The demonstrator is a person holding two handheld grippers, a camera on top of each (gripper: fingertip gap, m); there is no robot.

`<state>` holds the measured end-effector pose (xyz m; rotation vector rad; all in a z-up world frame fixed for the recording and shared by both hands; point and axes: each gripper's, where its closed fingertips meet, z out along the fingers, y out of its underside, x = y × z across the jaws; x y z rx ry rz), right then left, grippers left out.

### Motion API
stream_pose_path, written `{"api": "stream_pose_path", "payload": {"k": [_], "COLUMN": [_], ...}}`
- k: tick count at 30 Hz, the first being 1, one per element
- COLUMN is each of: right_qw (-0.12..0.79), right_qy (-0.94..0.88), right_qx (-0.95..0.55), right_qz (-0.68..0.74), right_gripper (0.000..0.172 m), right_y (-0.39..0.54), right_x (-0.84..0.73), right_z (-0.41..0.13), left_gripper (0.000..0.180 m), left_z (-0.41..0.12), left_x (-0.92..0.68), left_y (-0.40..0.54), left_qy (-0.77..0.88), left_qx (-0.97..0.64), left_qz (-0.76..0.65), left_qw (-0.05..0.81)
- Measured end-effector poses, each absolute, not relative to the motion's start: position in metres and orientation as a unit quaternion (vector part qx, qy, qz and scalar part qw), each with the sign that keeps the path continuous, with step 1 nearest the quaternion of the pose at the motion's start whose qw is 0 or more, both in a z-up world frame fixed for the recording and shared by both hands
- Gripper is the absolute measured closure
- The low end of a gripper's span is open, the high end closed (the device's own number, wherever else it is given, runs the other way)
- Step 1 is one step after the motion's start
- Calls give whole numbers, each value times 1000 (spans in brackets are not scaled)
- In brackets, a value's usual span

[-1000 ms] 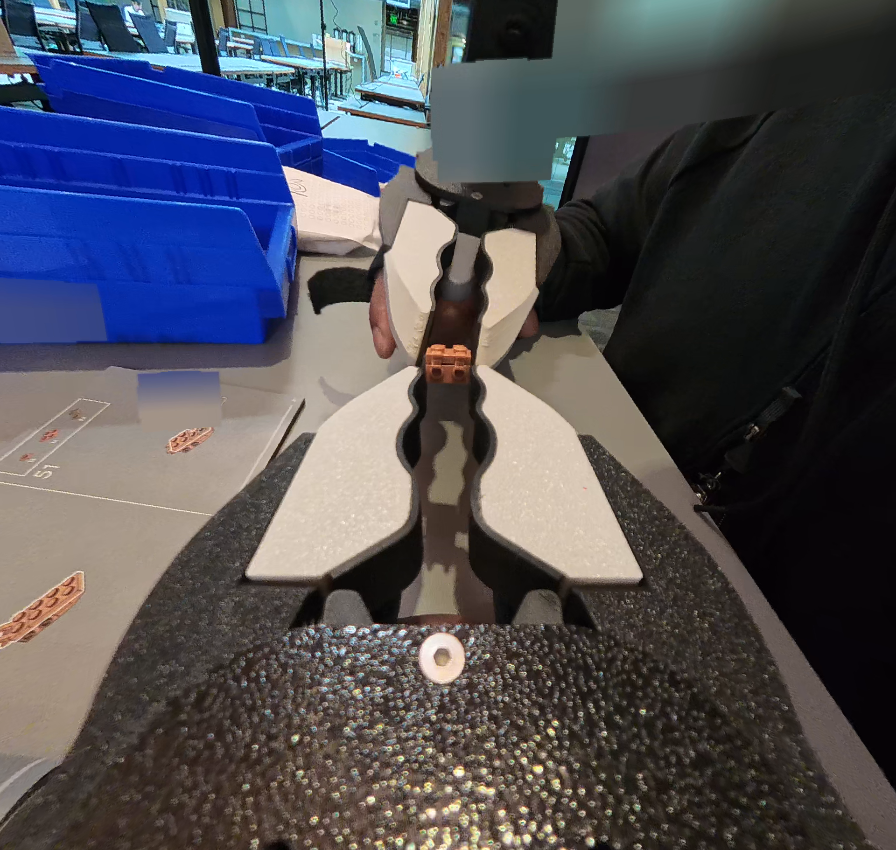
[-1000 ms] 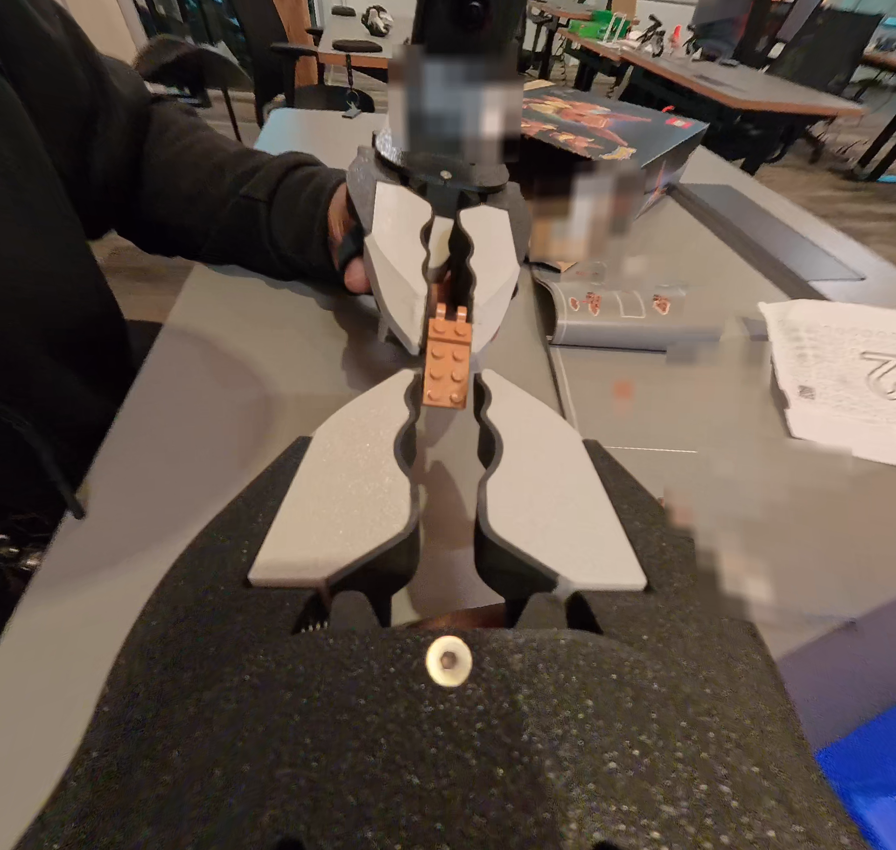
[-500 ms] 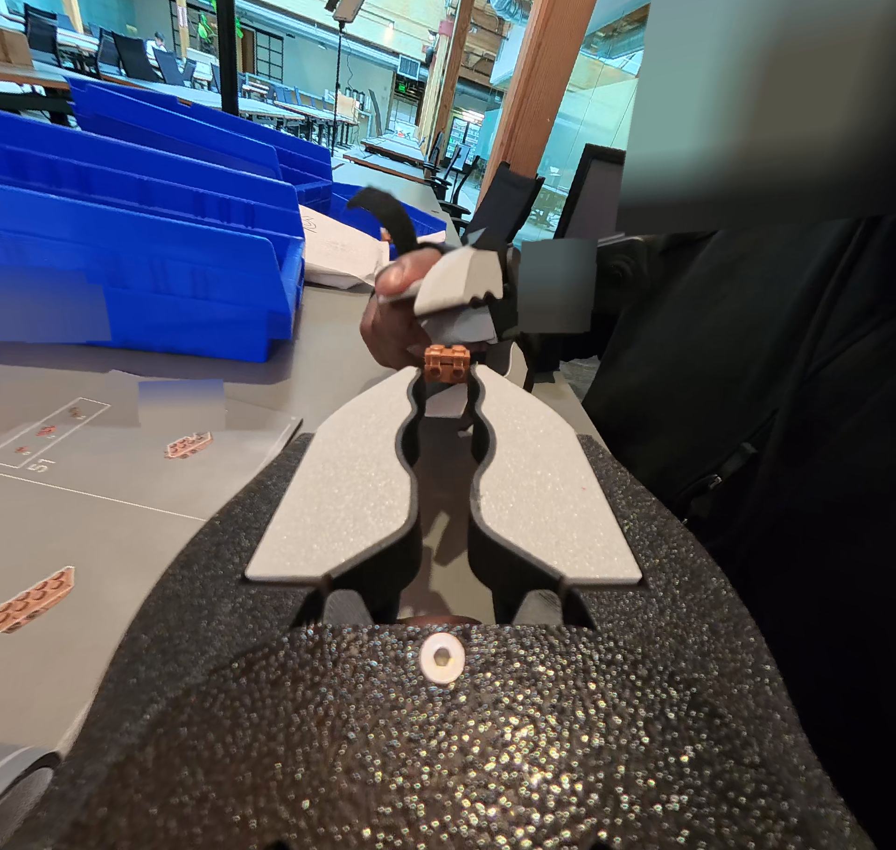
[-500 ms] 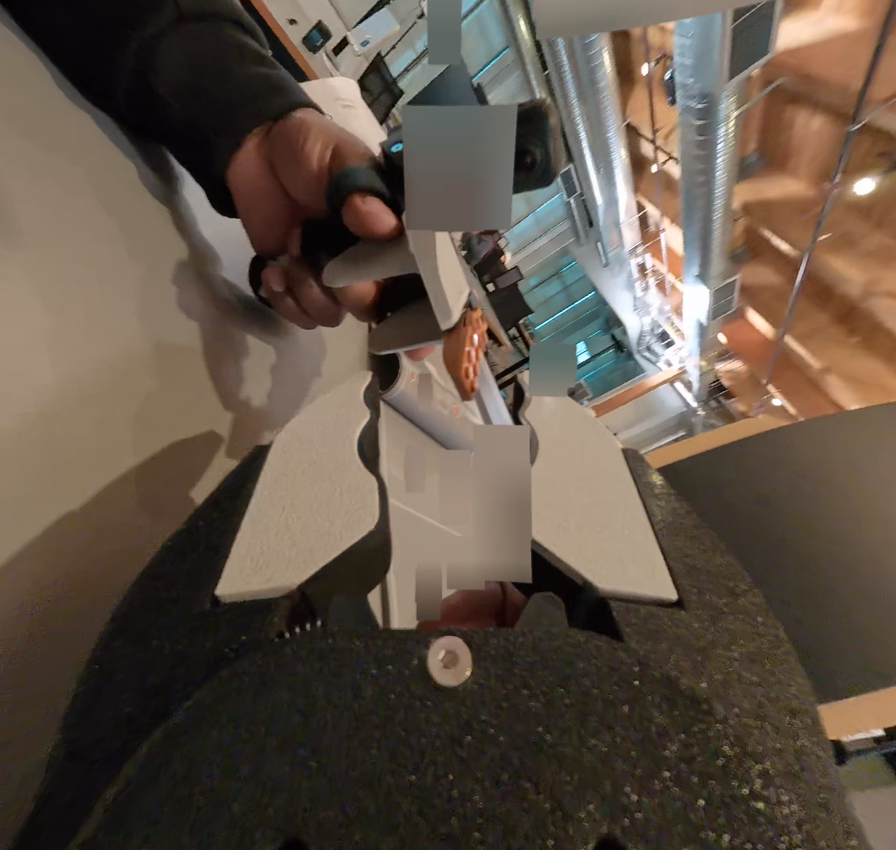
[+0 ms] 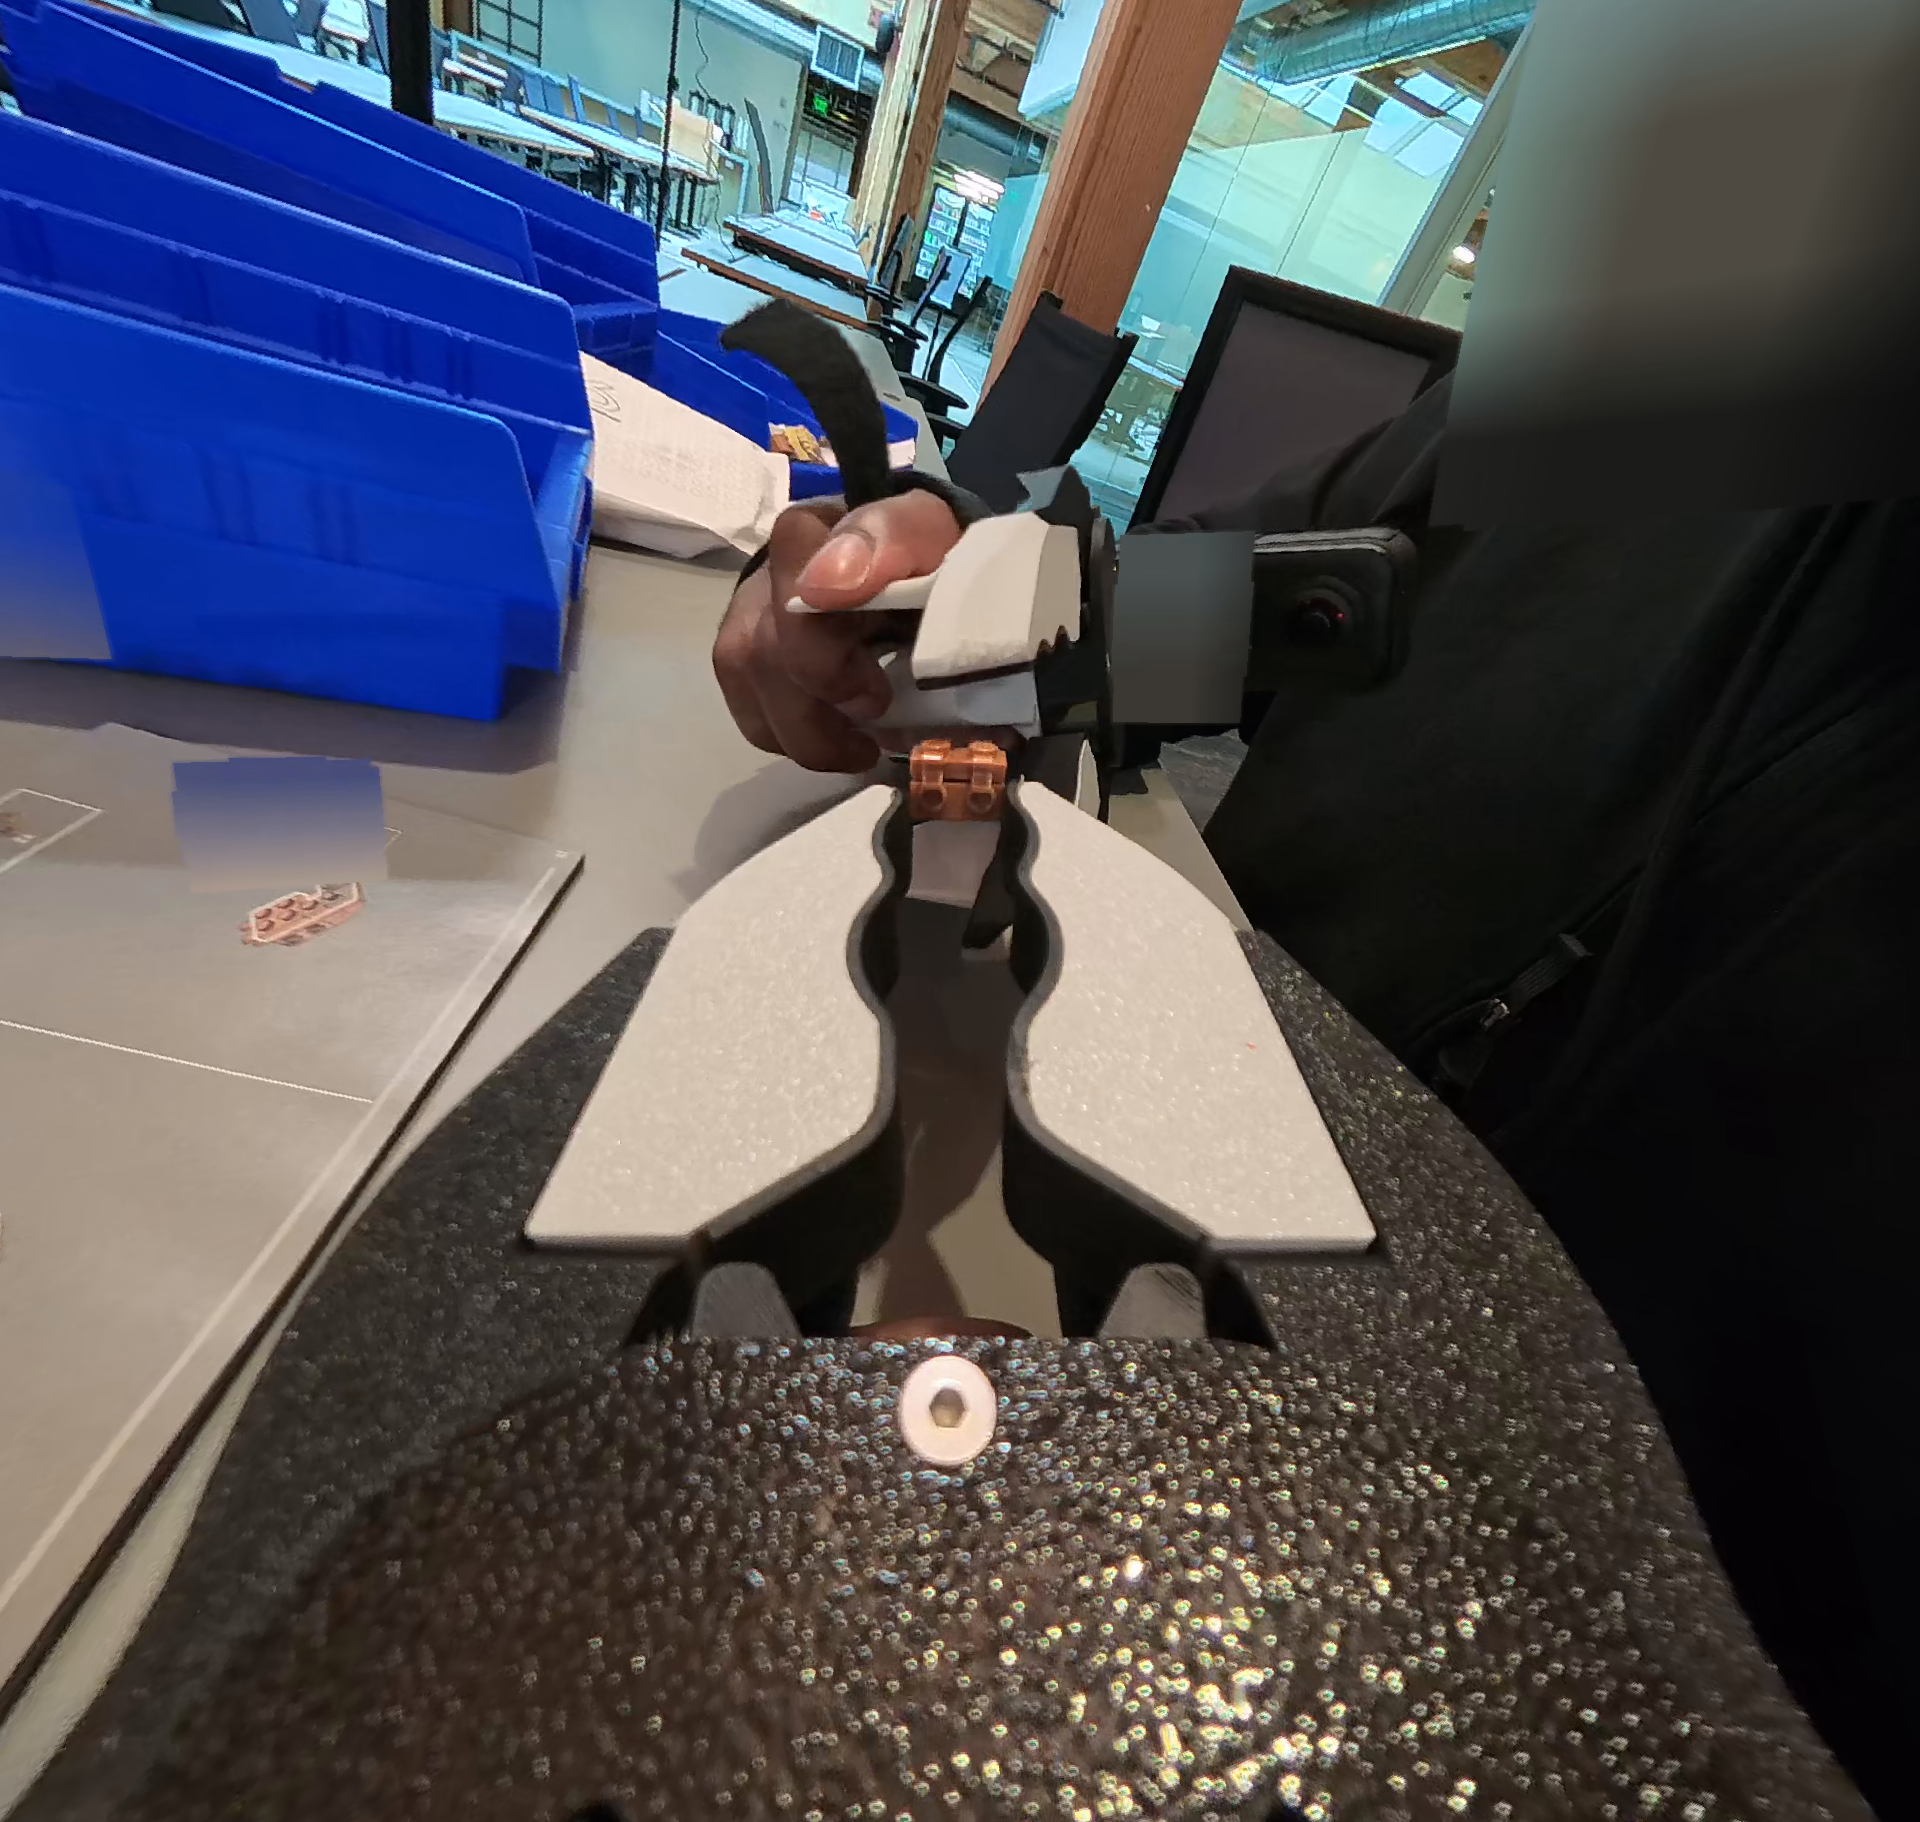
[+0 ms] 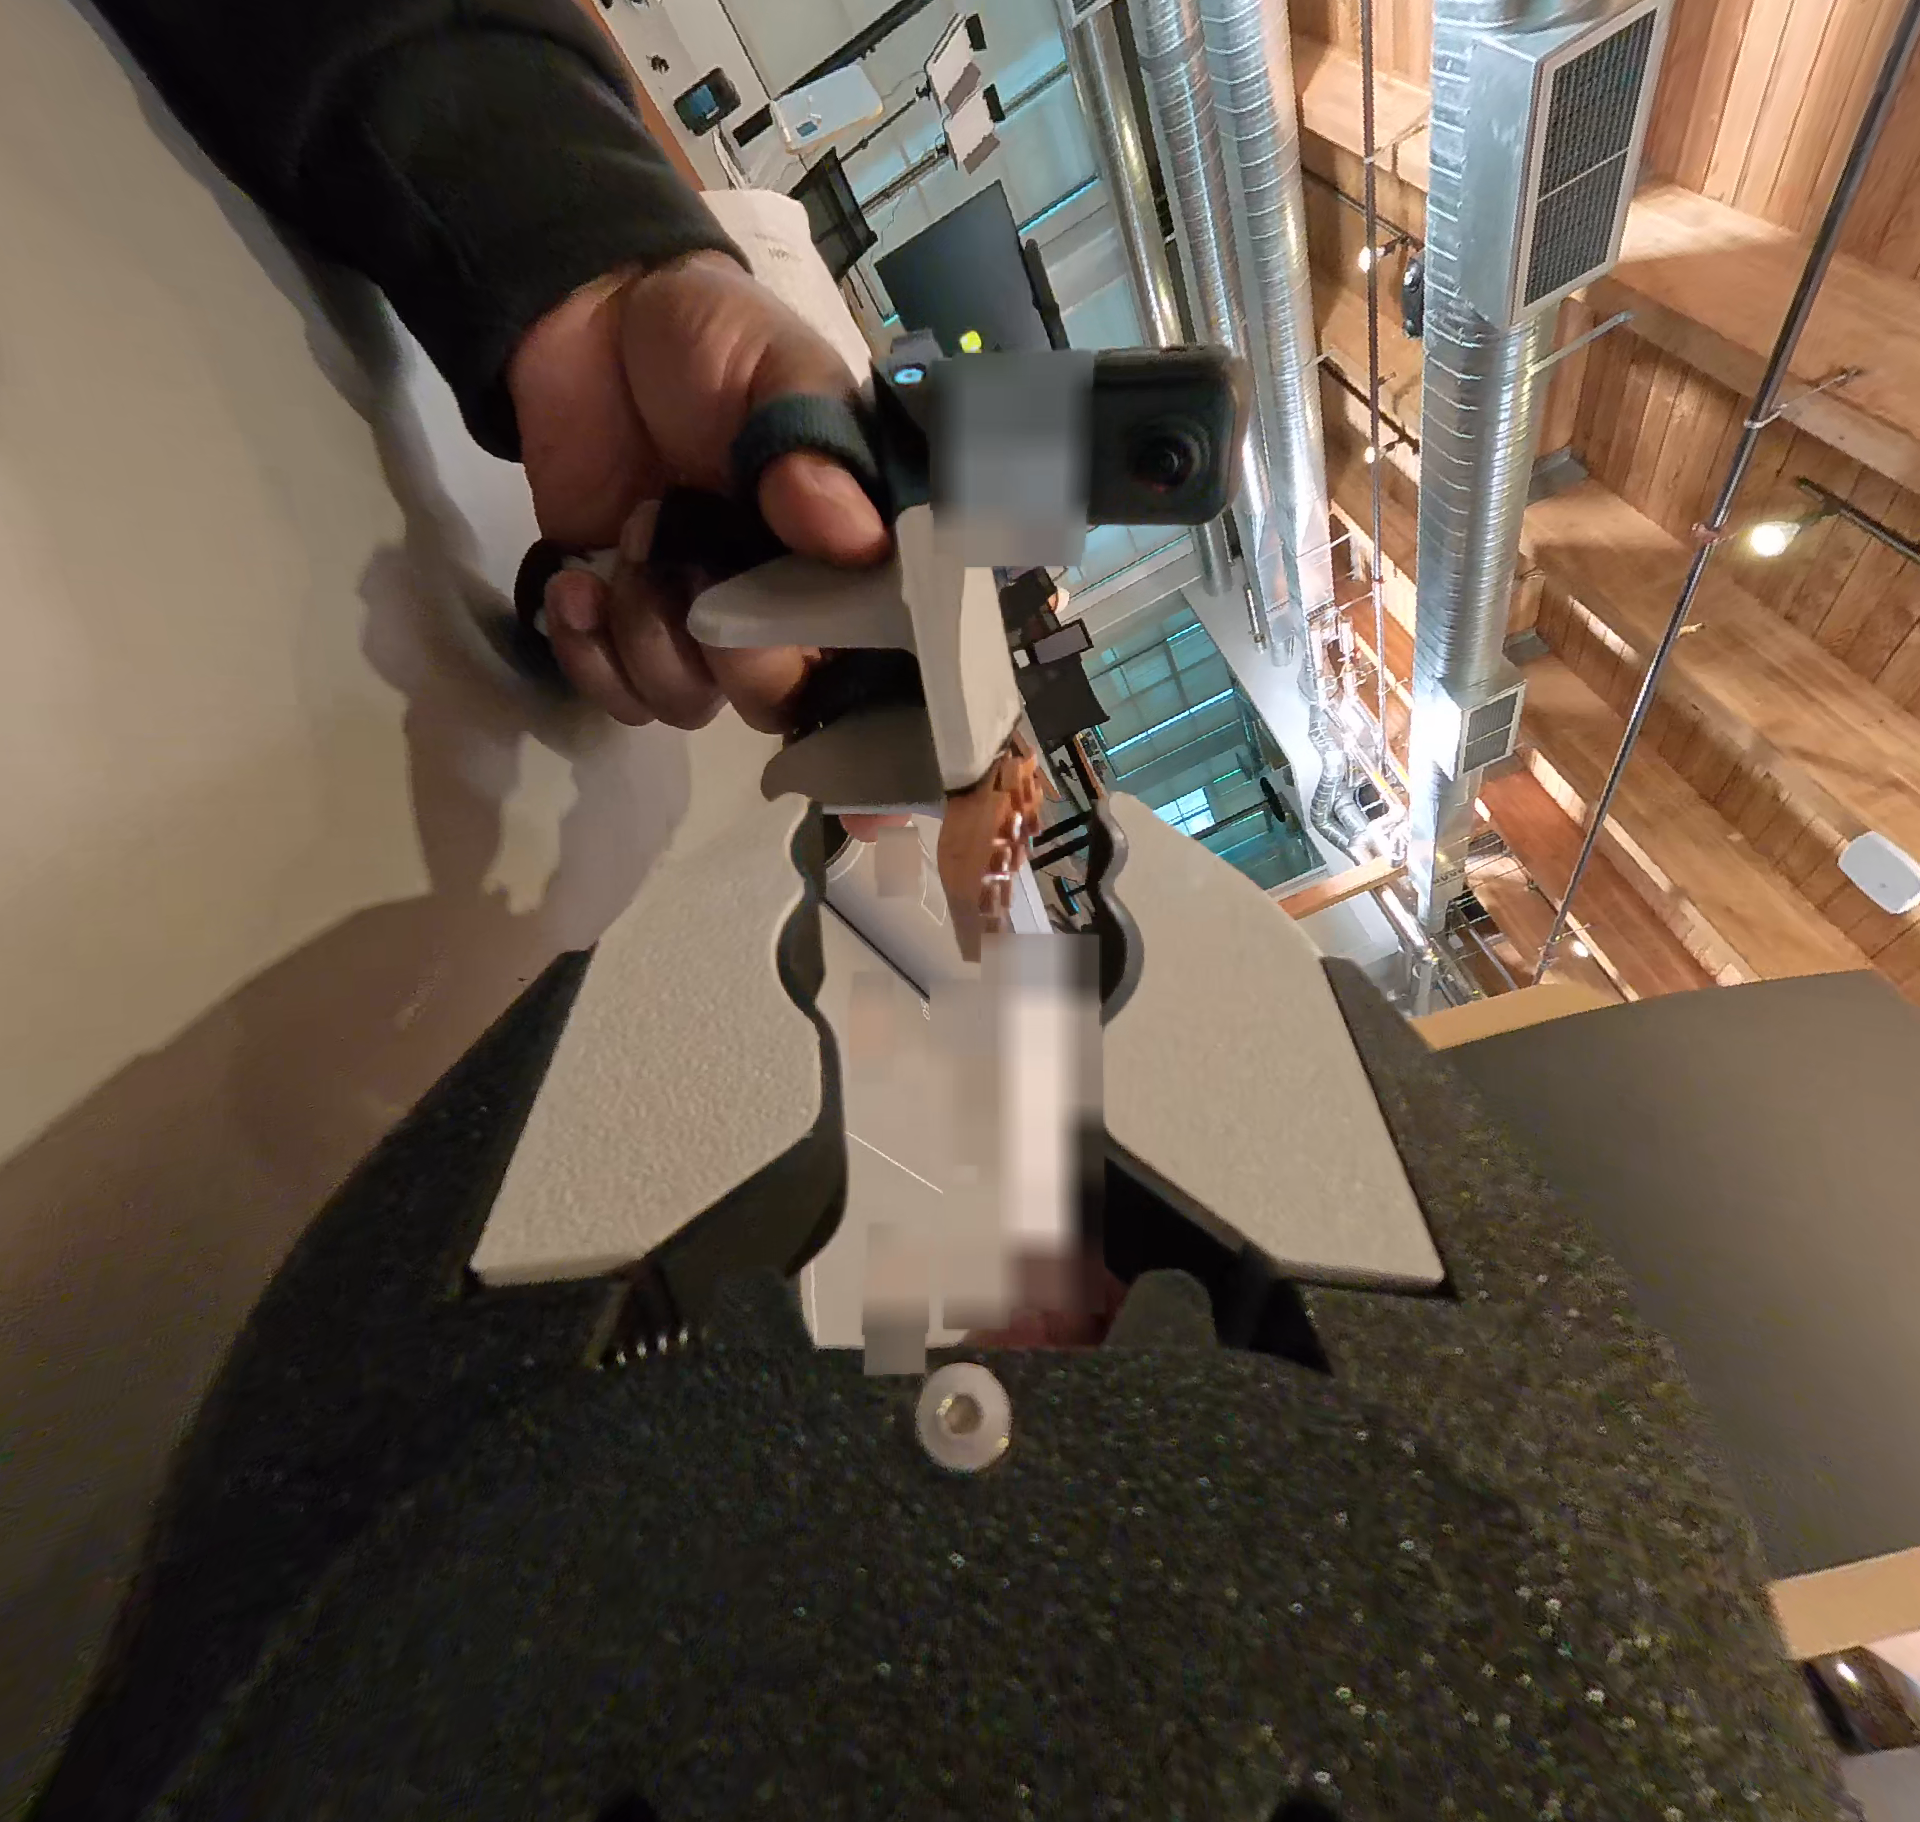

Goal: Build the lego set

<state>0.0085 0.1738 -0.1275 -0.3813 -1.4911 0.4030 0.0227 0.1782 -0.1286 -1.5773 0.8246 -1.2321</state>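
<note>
A grey table (image 5: 644,650) is standing in a big timber-posted hall, with blue bins (image 5: 281,484) lining its far side and an open booklet (image 5: 260,1024) lying flat; silver ducts (image 6: 1226,214) are running overhead. The left gripper (image 5: 956,798) is pinching a small copper-brown studded brick (image 5: 956,783) at its textured grey fingertips, the brick's long axis running away from the camera. The right gripper (image 6: 956,822) is gaping wide around the brick's far end, its pads not pressing.

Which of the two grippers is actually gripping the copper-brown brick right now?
The left gripper: its fingertips clamp the copper-brown brick on both sides. The right gripper, rolled sideways, has its fingers spread wide, off the brick.
</note>
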Motion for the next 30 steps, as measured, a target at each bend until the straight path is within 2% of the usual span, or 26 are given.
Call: {"api": "stream_pose_path", "payload": {"k": [2, 6, 8, 30], "right_qw": [704, 721, 726, 695], "right_qy": [-669, -659, -654, -674], "right_qx": [-166, -160, -161, -182], "right_qz": [170, 143, 137, 169], "right_gripper": [127, 153, 157, 159], "right_y": [174, 175, 177, 175], "right_x": [8, 8, 9, 13], "right_z": [-128, -125, -123, -124], "left_gripper": [165, 165, 165, 165], "left_z": [-130, -131, -130, -131], "left_x": [24, 26, 26, 30], "left_y": [177, 176, 177, 173], "left_qy": [339, 338, 335, 321], "left_qx": [-645, -645, -644, -648], "left_qz": [-503, -507, -509, -535], "left_qw": [464, 461, 464, 437]}}
